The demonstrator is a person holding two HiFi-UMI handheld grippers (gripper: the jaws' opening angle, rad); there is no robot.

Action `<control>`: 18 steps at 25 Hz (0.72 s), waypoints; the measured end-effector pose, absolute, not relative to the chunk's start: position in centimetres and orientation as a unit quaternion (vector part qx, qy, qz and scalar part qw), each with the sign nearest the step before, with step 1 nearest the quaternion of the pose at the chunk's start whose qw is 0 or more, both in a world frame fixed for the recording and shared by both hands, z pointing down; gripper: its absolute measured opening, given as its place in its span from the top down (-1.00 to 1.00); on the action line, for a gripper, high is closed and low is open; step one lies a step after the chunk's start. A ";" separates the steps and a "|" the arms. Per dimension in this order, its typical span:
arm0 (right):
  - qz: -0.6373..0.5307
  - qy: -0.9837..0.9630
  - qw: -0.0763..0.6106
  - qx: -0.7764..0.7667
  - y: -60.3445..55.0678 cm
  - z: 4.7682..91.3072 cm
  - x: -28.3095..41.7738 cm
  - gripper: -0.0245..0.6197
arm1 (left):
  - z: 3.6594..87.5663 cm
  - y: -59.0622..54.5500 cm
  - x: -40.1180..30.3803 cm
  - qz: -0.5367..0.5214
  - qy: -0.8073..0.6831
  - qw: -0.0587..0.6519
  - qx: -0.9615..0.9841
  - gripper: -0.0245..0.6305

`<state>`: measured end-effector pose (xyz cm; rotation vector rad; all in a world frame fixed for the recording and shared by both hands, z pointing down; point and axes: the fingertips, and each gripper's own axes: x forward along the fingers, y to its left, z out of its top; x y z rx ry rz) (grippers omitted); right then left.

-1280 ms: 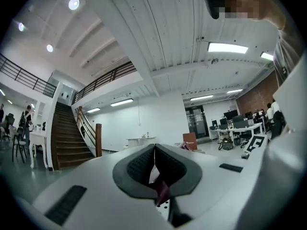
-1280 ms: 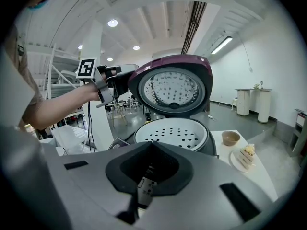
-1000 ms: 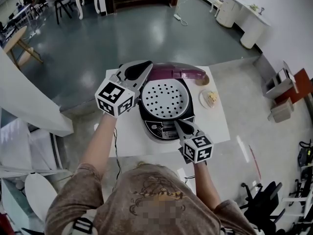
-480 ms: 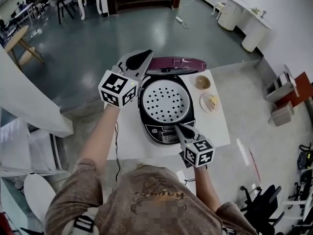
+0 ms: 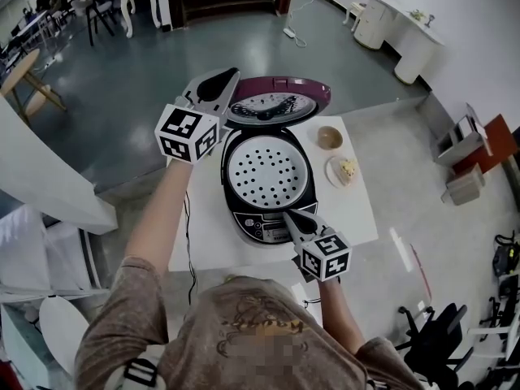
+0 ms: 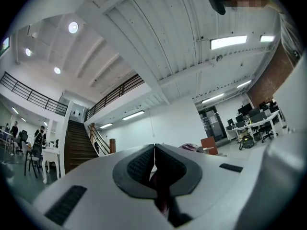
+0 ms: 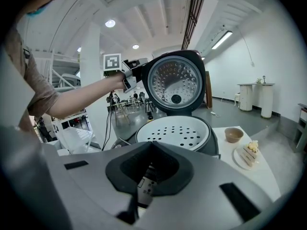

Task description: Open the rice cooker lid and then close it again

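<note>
White surface (image 5: pixel 357 211) carries the rice cooker (image 5: pixel 237 218), lid (image 5: pixel 276 102) up. Your left claw (image 5: pixel 231 74), clenched shut, meets the lid's rim. Your right claw (image 5: pixel 286 215), clenched and empty, sits at the front panel.

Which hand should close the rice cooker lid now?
Left. The left gripper is up at the edge of the raised lid, jaws shut; the right gripper sits low at the rice cooker's front.

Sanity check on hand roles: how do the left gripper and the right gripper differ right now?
The left gripper is up high at the left edge of the open lid; the right gripper sits low over the cooker's control panel. The left gripper points slightly upward, the right gripper slants down. Both have their jaws shut.
</note>
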<state>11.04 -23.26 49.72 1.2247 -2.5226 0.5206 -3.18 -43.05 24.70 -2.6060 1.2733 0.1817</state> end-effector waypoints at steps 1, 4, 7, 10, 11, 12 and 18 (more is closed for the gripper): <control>0.180 -0.875 0.144 0.425 -23.3 49.7 11.1 0.92 | 24.6 -43.3 -3.3 0.064 0.438 0.117 -0.889 0.86; 0.179 -0.876 0.144 0.424 -23.3 49.8 11.0 0.92 | 24.5 -44.2 -3.5 0.066 0.445 0.116 -0.886 0.86; 0.178 -0.876 0.145 0.425 -23.3 49.7 11.1 0.92 | 24.4 -44.9 -3.6 0.065 0.446 0.114 -0.885 0.86; 0.176 -0.875 0.145 0.426 -23.3 49.8 11.1 0.92 | 24.3 -45.7 -3.8 0.064 0.449 0.111 -0.884 0.86; 0.176 -0.875 0.145 0.426 -23.3 49.8 11.1 0.92 | 24.4 -45.9 -3.8 0.064 0.450 0.110 -0.884 0.86; 0.176 -0.875 0.145 0.426 -23.3 49.9 11.1 0.92 | 24.4 -46.1 -3.9 0.063 0.450 0.108 -0.884 0.85; 0.174 -0.875 0.145 0.427 -23.4 49.9 11.0 0.92 | 24.5 -47.1 -4.2 0.064 0.449 0.093 -0.886 0.85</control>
